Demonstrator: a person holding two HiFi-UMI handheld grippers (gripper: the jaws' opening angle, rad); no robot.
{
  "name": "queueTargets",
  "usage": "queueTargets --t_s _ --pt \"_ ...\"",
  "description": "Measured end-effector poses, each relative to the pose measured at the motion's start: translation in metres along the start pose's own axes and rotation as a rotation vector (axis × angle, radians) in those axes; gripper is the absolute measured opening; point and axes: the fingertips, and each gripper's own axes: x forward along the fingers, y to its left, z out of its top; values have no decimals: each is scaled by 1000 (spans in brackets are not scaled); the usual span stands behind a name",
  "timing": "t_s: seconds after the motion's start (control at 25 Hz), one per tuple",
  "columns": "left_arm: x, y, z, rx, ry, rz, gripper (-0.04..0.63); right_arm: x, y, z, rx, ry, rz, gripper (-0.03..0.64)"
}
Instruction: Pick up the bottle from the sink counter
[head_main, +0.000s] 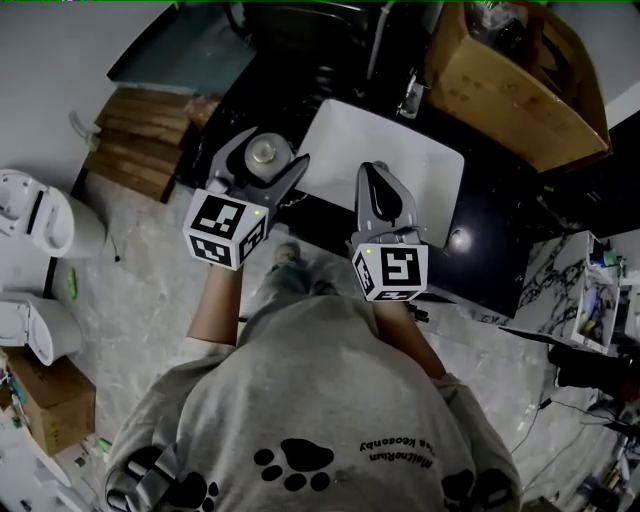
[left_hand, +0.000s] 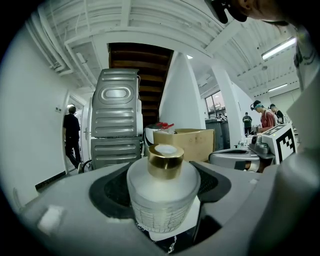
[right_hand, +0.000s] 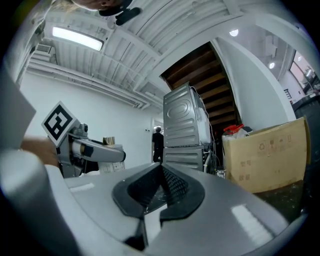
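We hold both grippers out in front of us over the edge of the black bench (head_main: 495, 235), forearms reaching forward from our grey shirt (head_main: 300, 400) and the marker cubes turned up toward the head camera. Both point away from us, roughly level.

The left gripper (head_main: 272, 158) sits at the left of the white sink (head_main: 400, 165). Its fingers (left_hand: 70, 200) stand wide and pinch the bottle (left_hand: 162, 192) between their dark pads. The bottle is upright, frosted white with a gold cap, and it fills the gap between the fingers. Our bare left forearm (head_main: 215, 300) runs straight back from that gripper.

The right gripper (head_main: 380, 178) is just beside the left one, over the sink's near rim. Its fingers (right_hand: 100, 200) are pressed together with nothing between them. From its own view we see the left gripper off to the left at about the same height.

A cardboard box (head_main: 510, 85) sits past the sink.
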Motion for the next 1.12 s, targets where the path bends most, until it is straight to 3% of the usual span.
queueTargets --t_s 0.56,1.12 --pt "-25 -16 -5 -54 -78 101 344 -15 17 5 -78 6 -6 2" --pt "-23 -23 -27 -100 -37 61 344 -12 30 14 -69 44 -33 0"
